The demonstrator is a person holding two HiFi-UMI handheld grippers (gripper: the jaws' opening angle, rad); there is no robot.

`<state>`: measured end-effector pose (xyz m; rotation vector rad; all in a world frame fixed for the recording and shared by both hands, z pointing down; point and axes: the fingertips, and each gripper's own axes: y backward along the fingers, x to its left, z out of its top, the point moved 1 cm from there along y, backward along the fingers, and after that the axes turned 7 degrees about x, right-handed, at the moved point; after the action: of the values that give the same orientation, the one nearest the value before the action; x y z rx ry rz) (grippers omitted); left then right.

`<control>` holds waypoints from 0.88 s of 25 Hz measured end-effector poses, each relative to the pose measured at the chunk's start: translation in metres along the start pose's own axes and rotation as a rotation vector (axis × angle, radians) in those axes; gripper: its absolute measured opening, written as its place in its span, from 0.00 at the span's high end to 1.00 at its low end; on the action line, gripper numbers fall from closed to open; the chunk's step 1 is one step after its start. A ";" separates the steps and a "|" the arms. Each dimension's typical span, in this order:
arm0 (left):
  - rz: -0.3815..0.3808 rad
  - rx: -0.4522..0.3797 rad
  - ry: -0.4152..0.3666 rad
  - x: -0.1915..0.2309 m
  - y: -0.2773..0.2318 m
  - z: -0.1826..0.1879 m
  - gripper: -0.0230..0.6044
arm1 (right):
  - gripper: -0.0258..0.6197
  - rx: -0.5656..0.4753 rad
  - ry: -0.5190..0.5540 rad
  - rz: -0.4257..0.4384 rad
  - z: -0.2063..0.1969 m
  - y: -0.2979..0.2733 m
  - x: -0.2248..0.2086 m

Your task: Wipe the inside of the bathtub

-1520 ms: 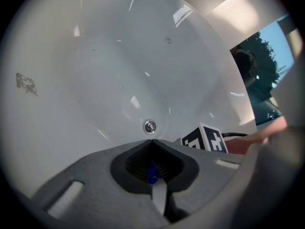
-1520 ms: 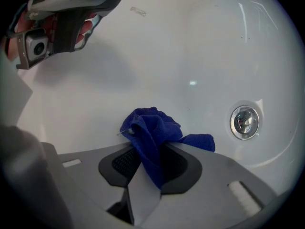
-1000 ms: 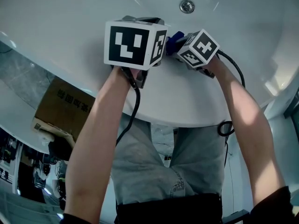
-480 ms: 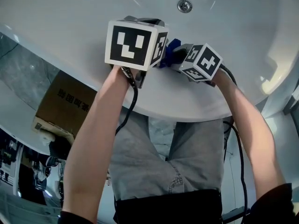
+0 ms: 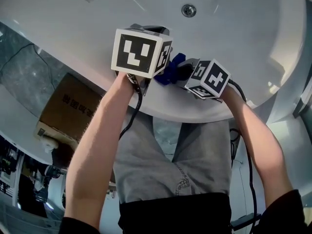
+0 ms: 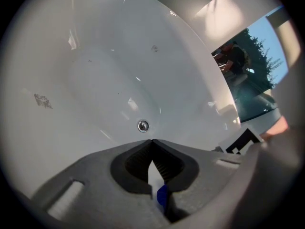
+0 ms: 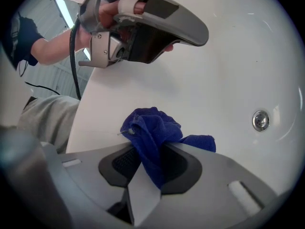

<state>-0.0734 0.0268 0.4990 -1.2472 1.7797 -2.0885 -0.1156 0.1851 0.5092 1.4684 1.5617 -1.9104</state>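
White bathtub (image 5: 73, 23) fills upper head view. Left gripper (image 6: 152, 143) above near rim, jaws clenched tip to tip. Right gripper (image 7: 153, 151) at its 4 o'clock, clamping bunched blue cloth (image 7: 151, 130) by near rim. Drain (image 5: 188, 10) at cloth's 12 o'clock.

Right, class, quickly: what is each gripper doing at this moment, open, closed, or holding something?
Left gripper: closed, jaw tips together, nothing gripped.
Right gripper: closed on the blue cloth.
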 end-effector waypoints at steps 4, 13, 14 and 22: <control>-0.003 -0.010 0.014 -0.004 0.010 -0.003 0.96 | 0.78 0.005 0.021 0.021 0.003 0.006 0.023; -0.005 -0.067 0.017 -0.007 0.023 0.002 0.96 | 0.78 0.063 0.155 0.075 0.003 0.023 0.071; -0.003 -0.068 0.018 -0.006 0.023 0.002 0.96 | 0.78 0.054 0.161 0.078 0.004 0.025 0.075; 0.020 -0.073 0.036 -0.005 0.029 0.003 0.96 | 0.78 0.032 0.181 0.117 0.008 0.038 0.110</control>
<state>-0.0800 0.0189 0.4709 -1.2111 1.8911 -2.0656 -0.1417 0.2047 0.3978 1.7485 1.4880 -1.7882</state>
